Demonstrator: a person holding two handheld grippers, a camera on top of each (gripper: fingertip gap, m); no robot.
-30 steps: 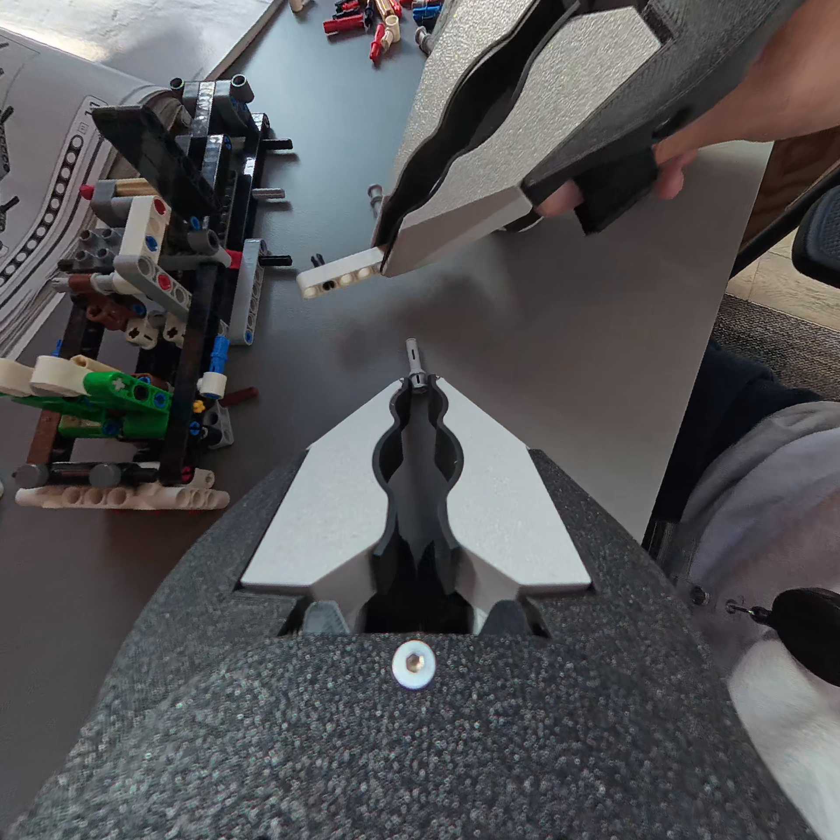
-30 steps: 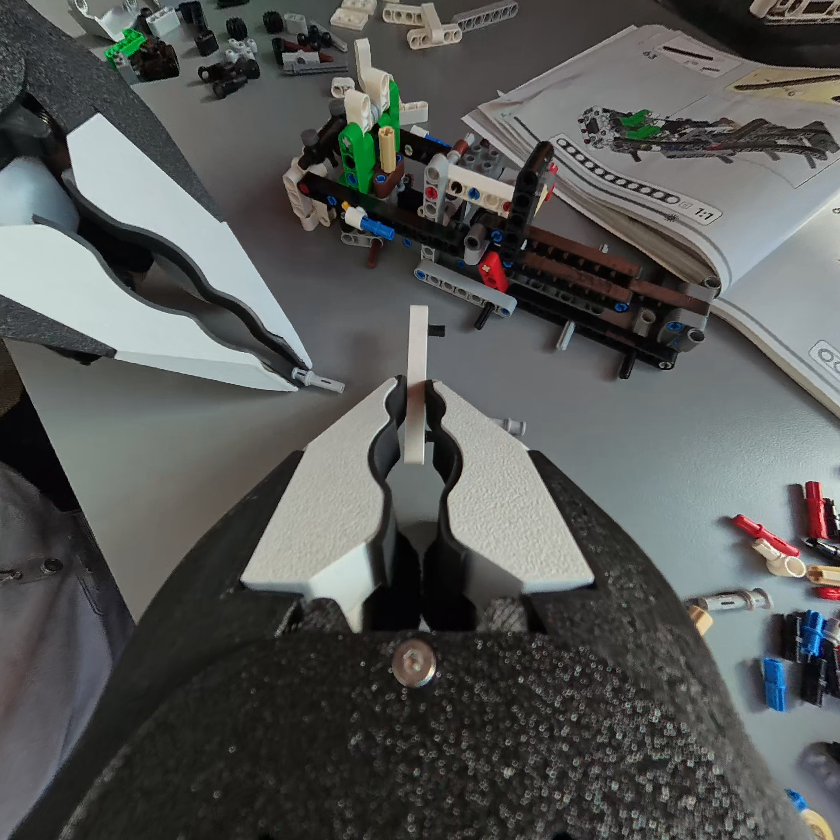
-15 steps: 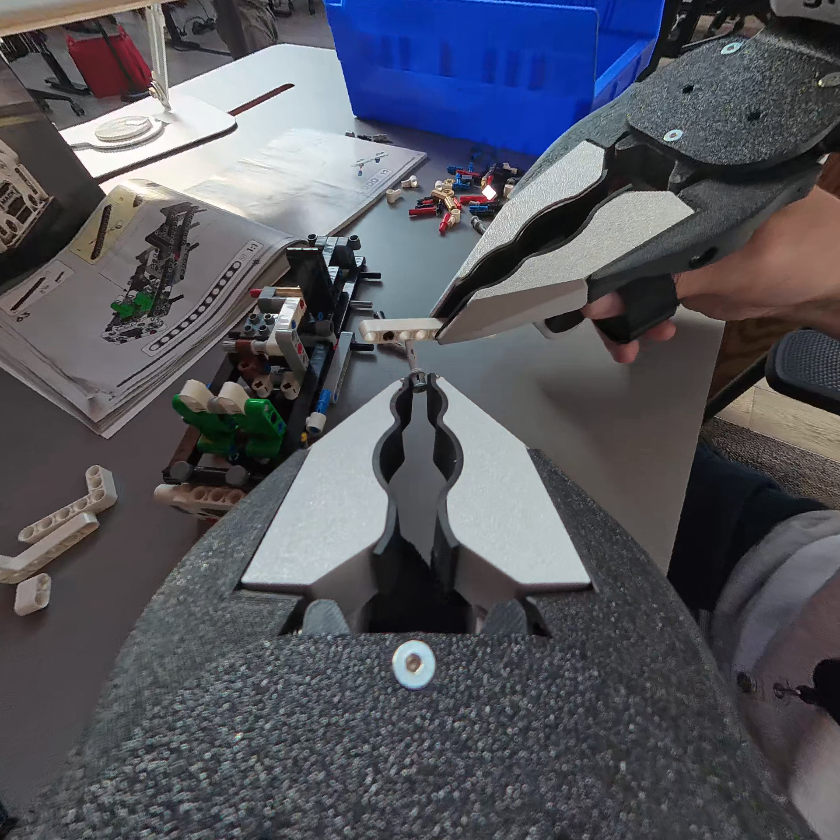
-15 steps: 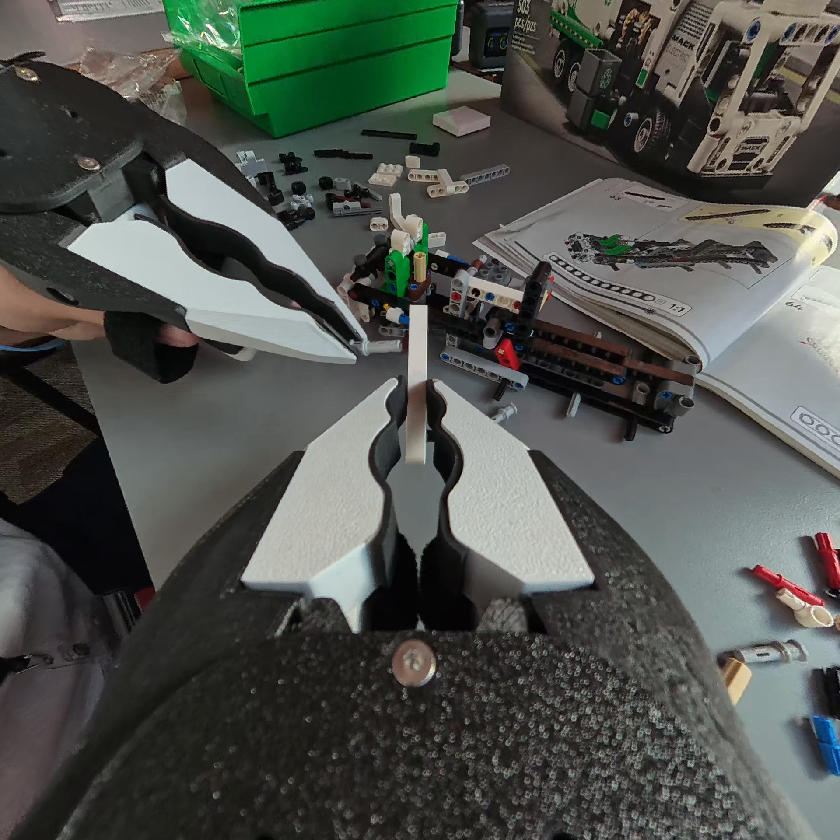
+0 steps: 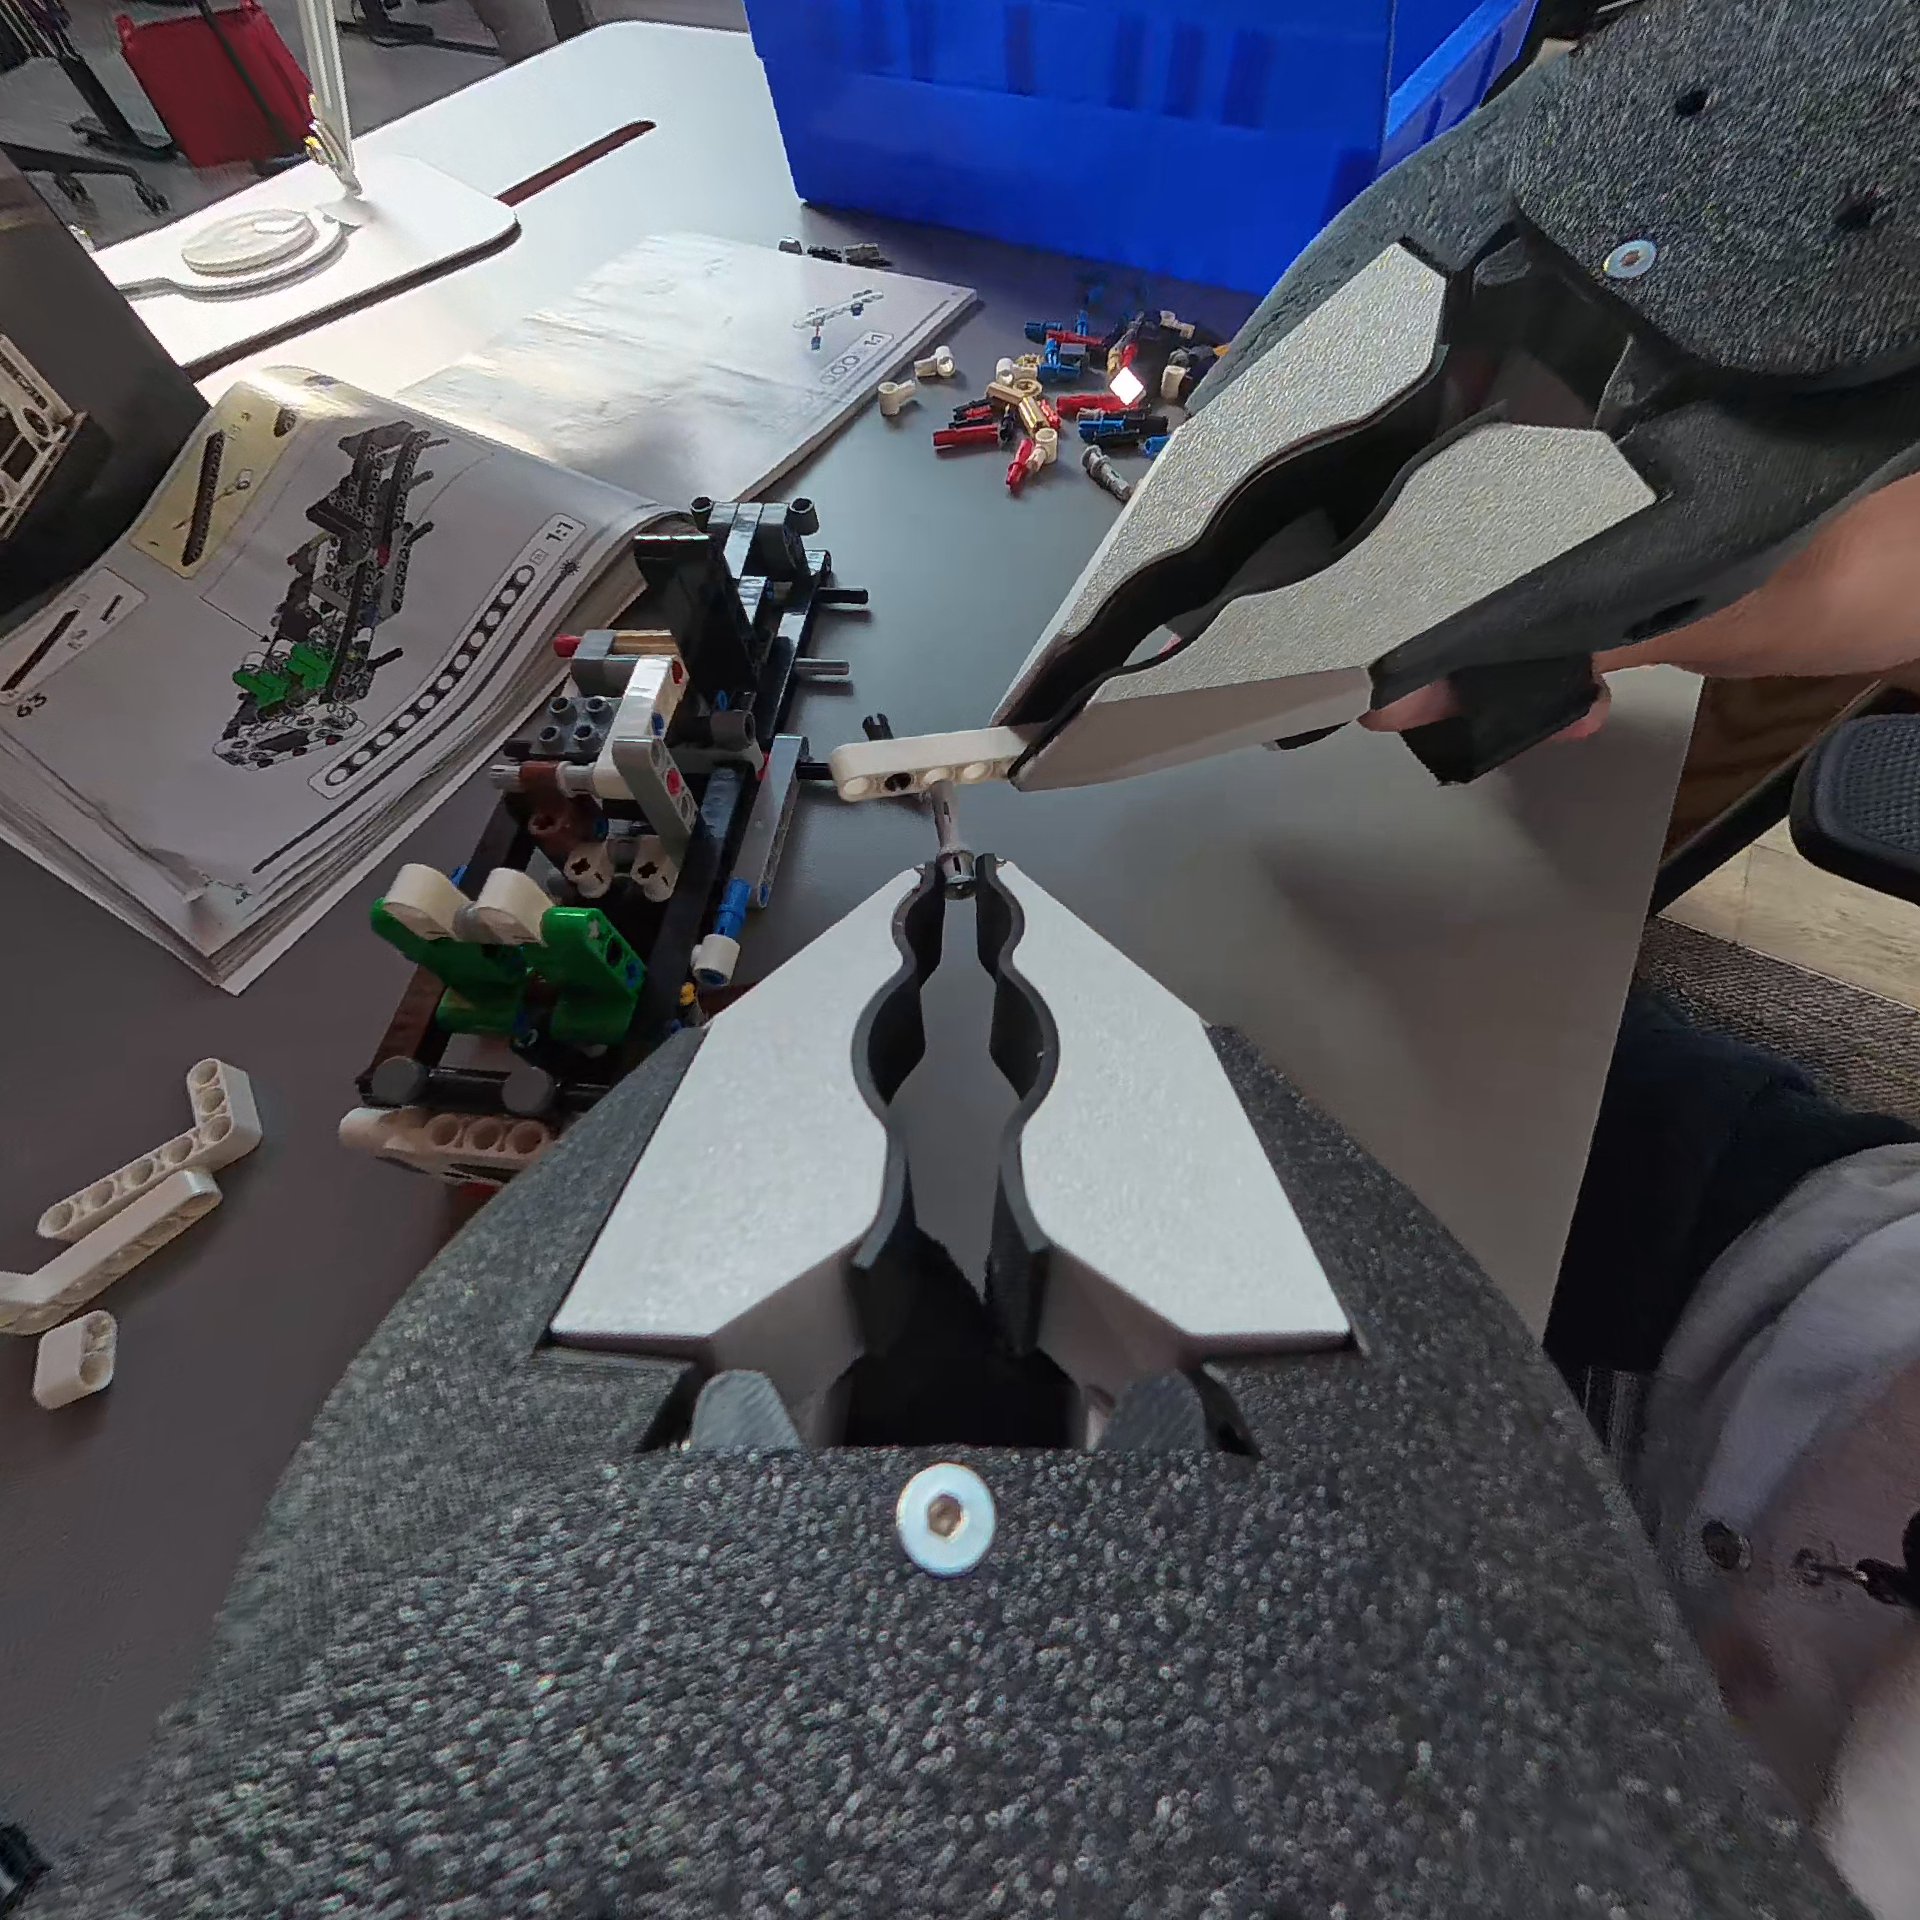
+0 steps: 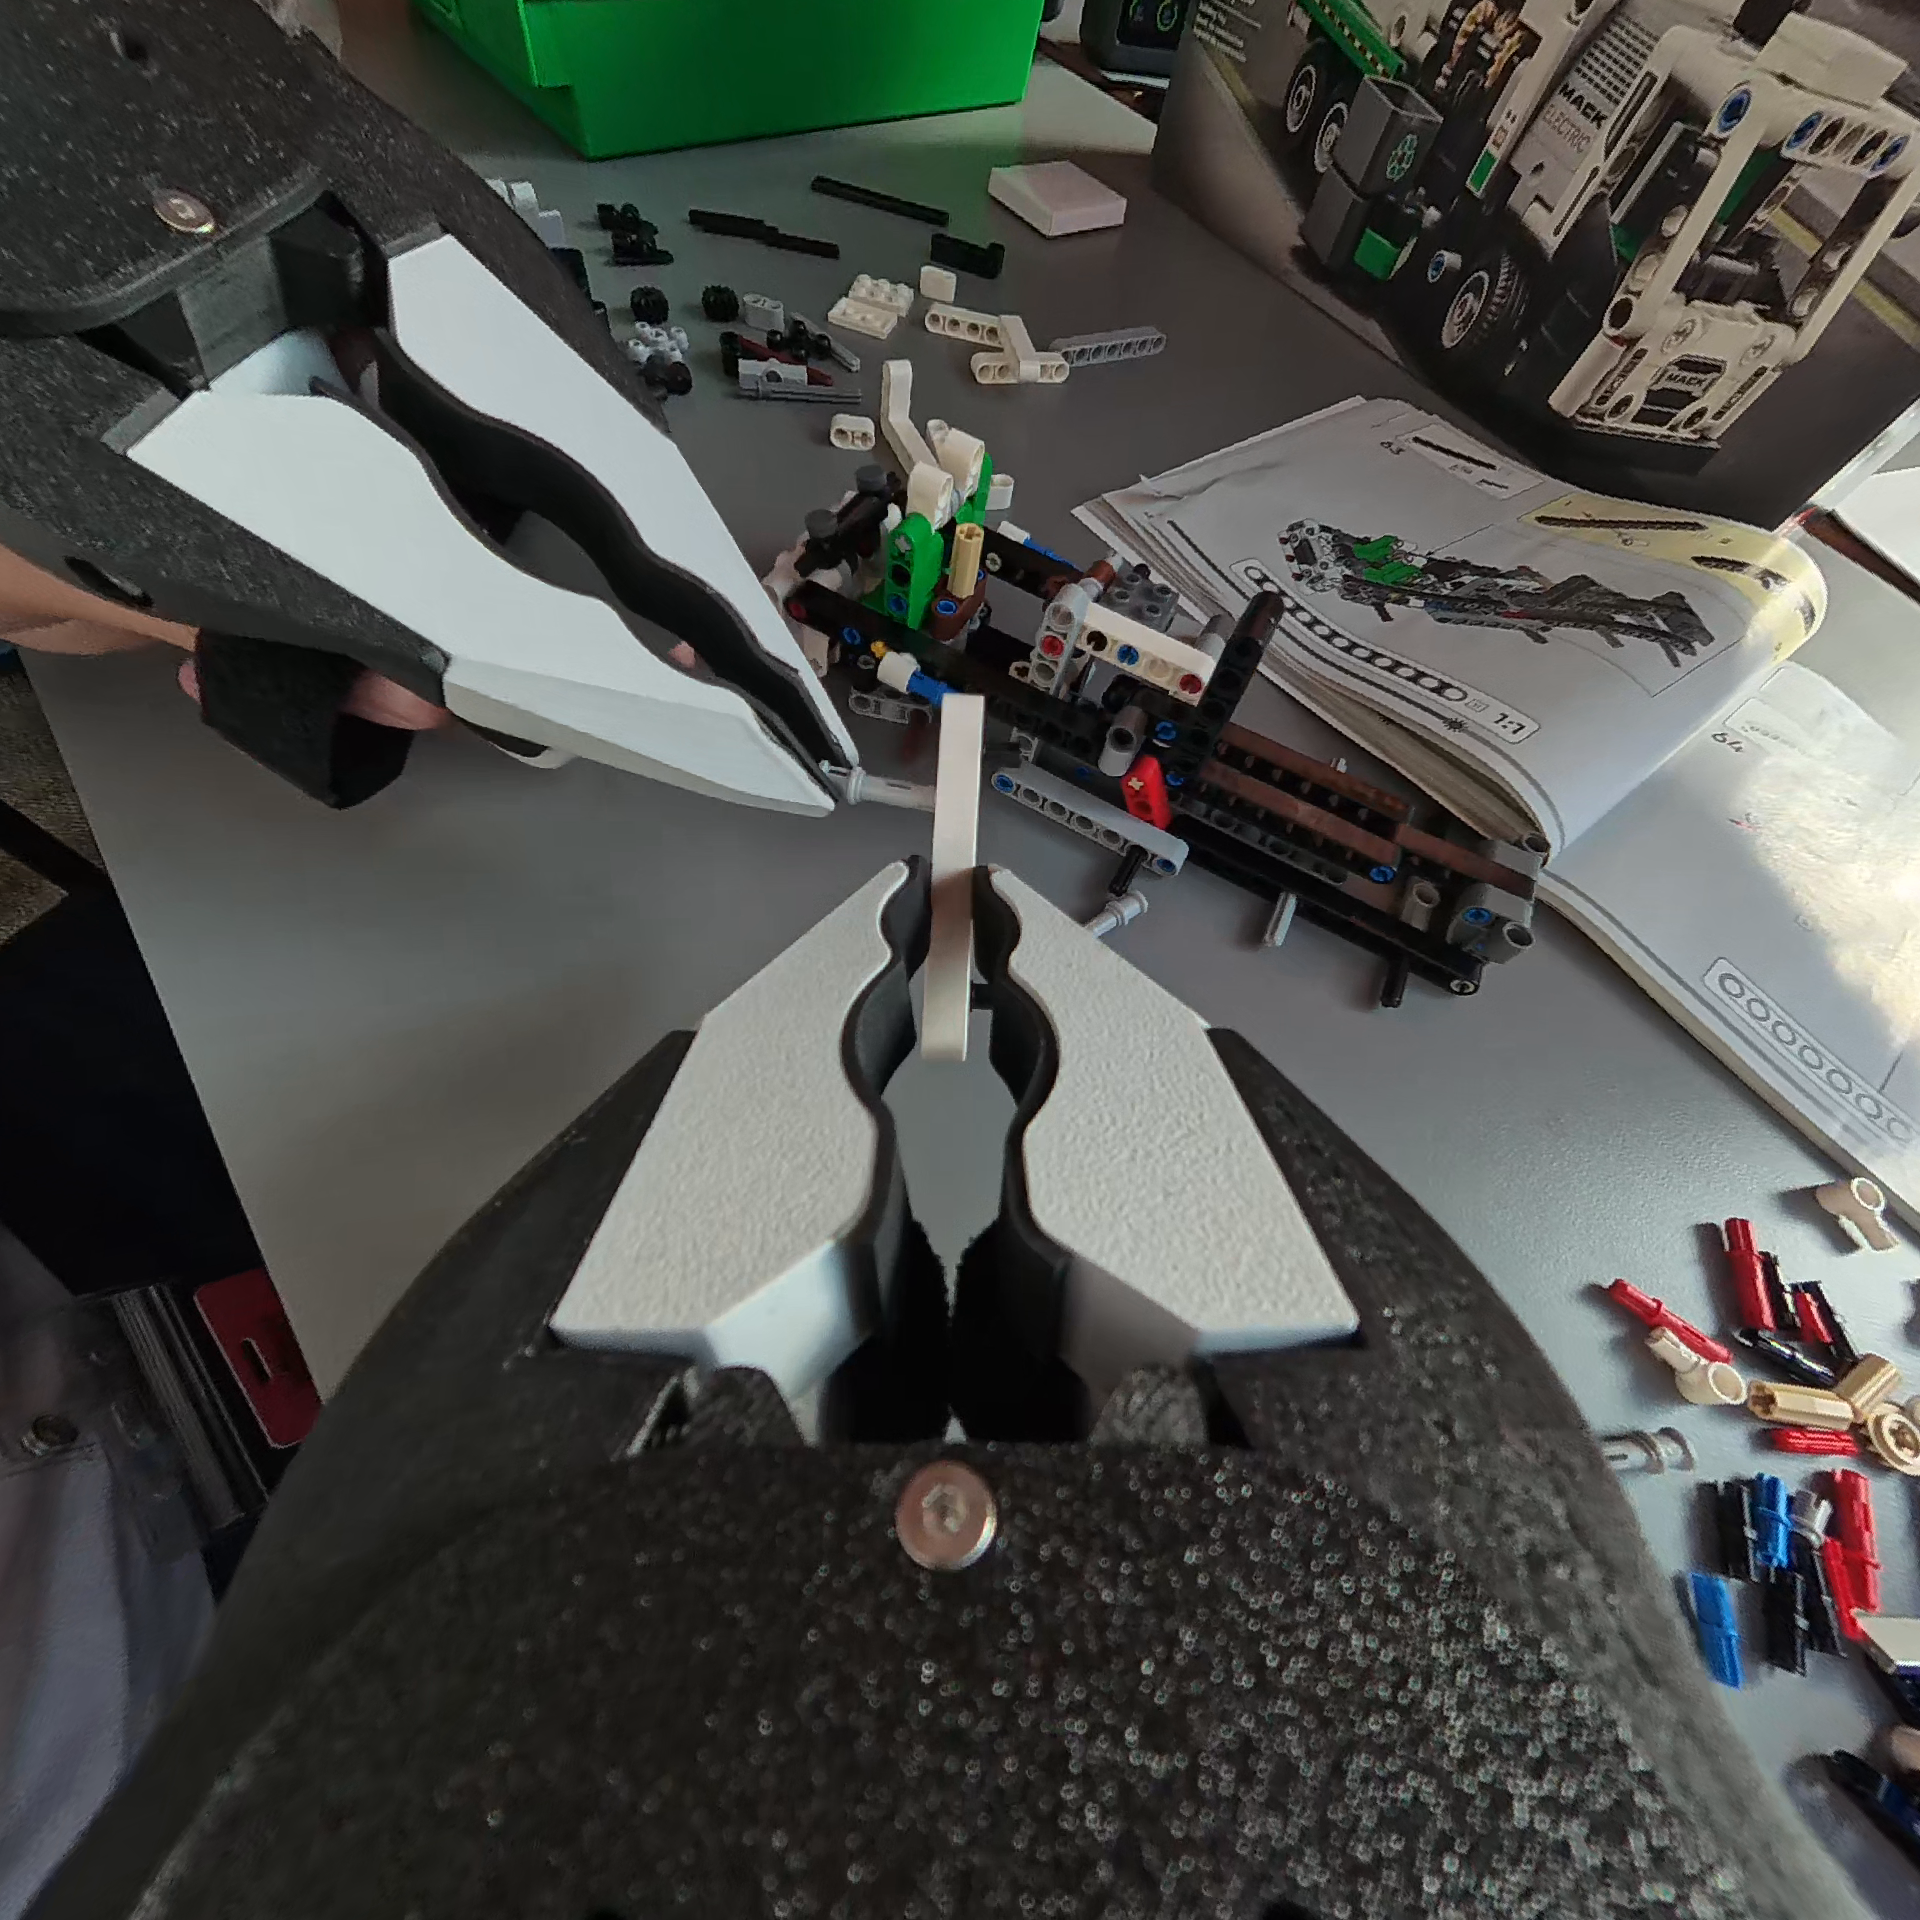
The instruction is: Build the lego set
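Observation:
My left gripper [image 5: 957, 871] is shut on a small grey pin [image 5: 945, 821]; it also shows in the right wrist view [image 6: 836, 784]. My right gripper [image 6: 948, 883] is shut on a white beam [image 6: 956, 831] with holes, which also shows in the left wrist view [image 5: 925, 761]. Both are held in the air above the table. The pin's tip [image 6: 899, 792] touches the beam's side at one of its holes. The half-built chassis [image 5: 634, 810] of black, brown, green and white parts lies on the table just beyond, also in the right wrist view [image 6: 1122, 717].
An open instruction booklet [image 6: 1507, 582] lies behind the chassis. Loose red, blue, black and tan pins [image 6: 1787, 1455] lie at the right, white beams [image 5: 135, 1216] at the left. A blue bin [image 5: 1091, 125], a green bin [image 6: 727, 62] and the set's box [image 6: 1558, 208] stand at the back. My left and right fingertips are right by each other.
Both grippers rose from near the table and came together. The pin's tip, apart from the beam a second ago, now meets a hole in the beam.

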